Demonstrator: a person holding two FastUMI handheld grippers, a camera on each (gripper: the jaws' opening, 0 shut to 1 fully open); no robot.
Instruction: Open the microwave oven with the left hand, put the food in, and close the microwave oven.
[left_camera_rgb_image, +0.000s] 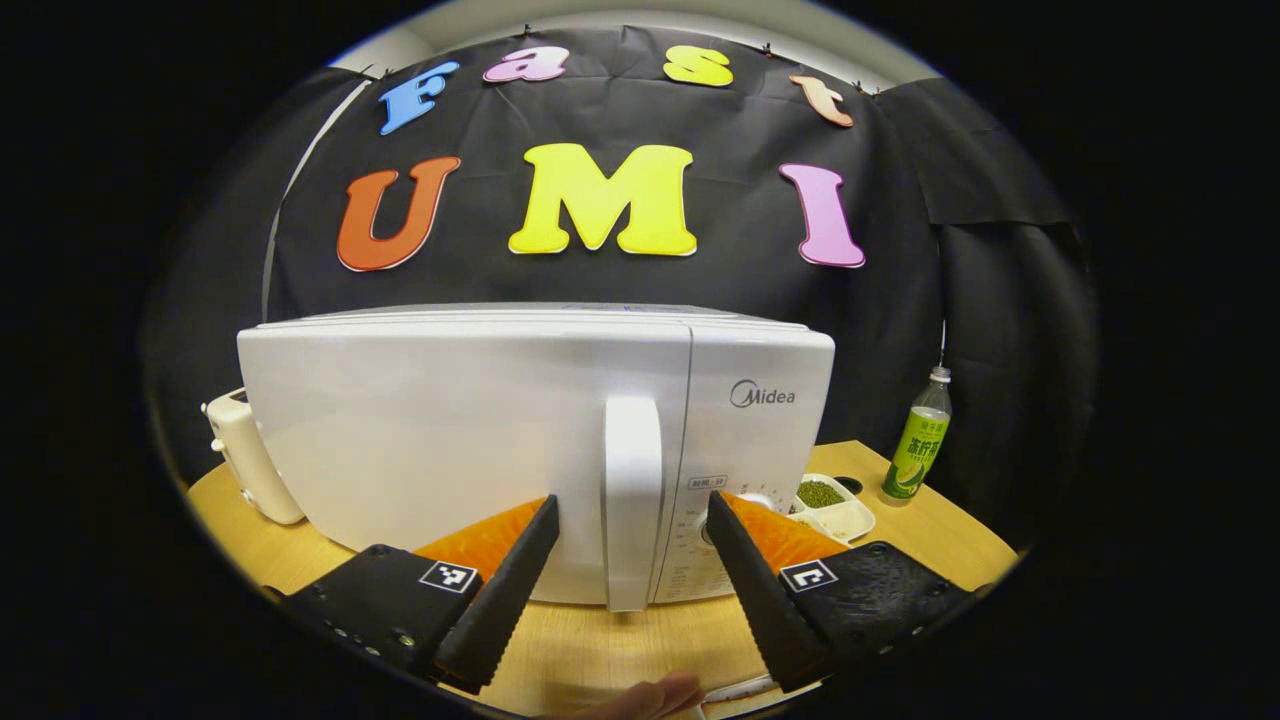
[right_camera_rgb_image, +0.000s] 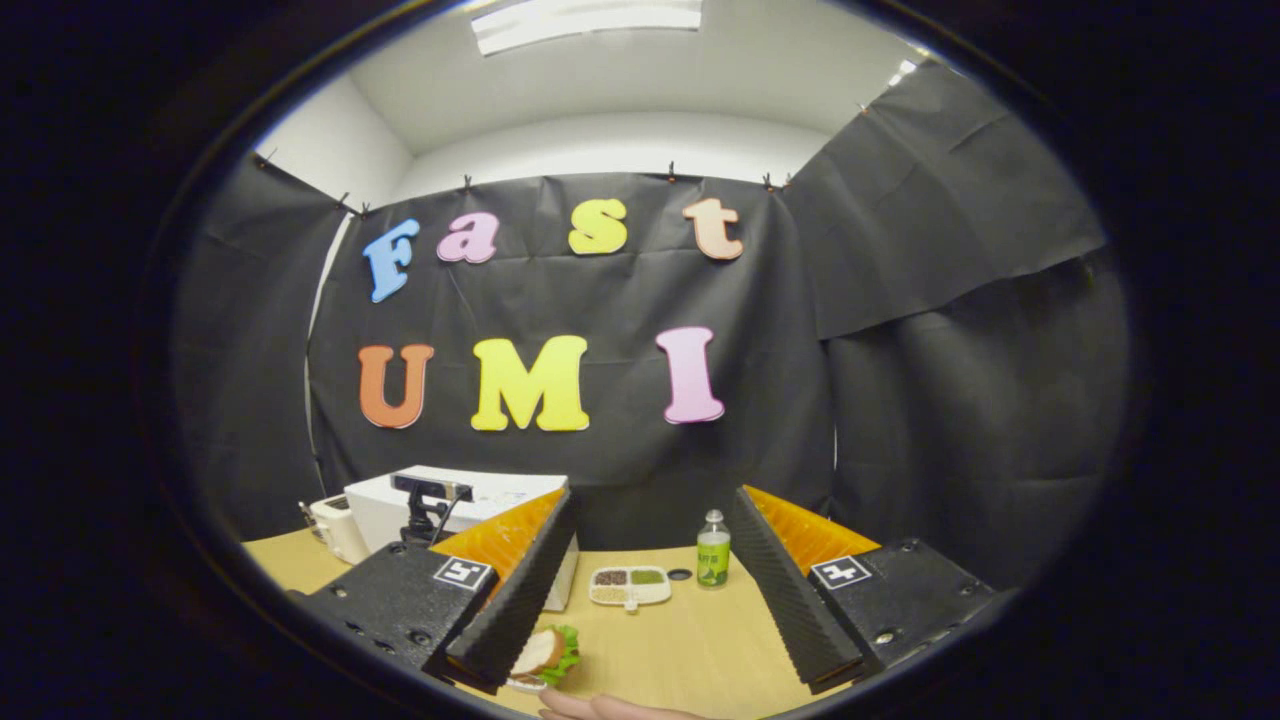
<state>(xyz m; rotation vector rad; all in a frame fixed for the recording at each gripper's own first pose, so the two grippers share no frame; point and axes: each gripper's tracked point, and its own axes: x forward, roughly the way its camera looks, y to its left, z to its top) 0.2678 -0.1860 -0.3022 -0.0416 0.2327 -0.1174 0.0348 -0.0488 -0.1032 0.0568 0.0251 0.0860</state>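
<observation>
Left gripper view: left gripper (left_camera_rgb_image: 630, 560) spread wide, fingers either side of the microwave oven's vertical handle (left_camera_rgb_image: 633, 500) without touching it, handle sits in the gap at 12 o'clock from the fingertips. Microwave oven (left_camera_rgb_image: 480, 420) white, door shut, stands on the wooden bench (left_camera_rgb_image: 640, 650), fills the centre. Control panel (left_camera_rgb_image: 700, 530) just right of the handle, partly behind the right finger. Cream-coloured appliance (left_camera_rgb_image: 245, 455) at 9 o'clock of the oven, just beside it. Divided snack tray (left_camera_rgb_image: 835, 505) with green and pale contents at 3 o'clock of the oven, near its lower right corner; green-labelled bottle (left_camera_rgb_image: 920, 440) upright further right, apart from the tray. Fingertip of a hand (left_camera_rgb_image: 650, 695) at the bottom edge, 6 o'clock. Right gripper view: right gripper (right_camera_rgb_image: 650, 600) also wide, holding nothing, hangs above the bench (right_camera_rgb_image: 700, 650). Food, a sandwich (right_camera_rgb_image: 545, 652) with lettuce on a small plate, lies on the bench at 7 o'clock, just beside the gripper's left finger, partly hidden by it; contact cannot tell. Microwave oven (right_camera_rgb_image: 470, 495) far off at 10 o'clock, left gripper's camera mount (right_camera_rgb_image: 430, 505) in front of it. Snack tray (right_camera_rgb_image: 630, 585) and bottle (right_camera_rgb_image: 713, 550) at 12 o'clock between the fingers, well beyond them. Part of a hand (right_camera_rgb_image: 600, 708) at 6 o'clock.
</observation>
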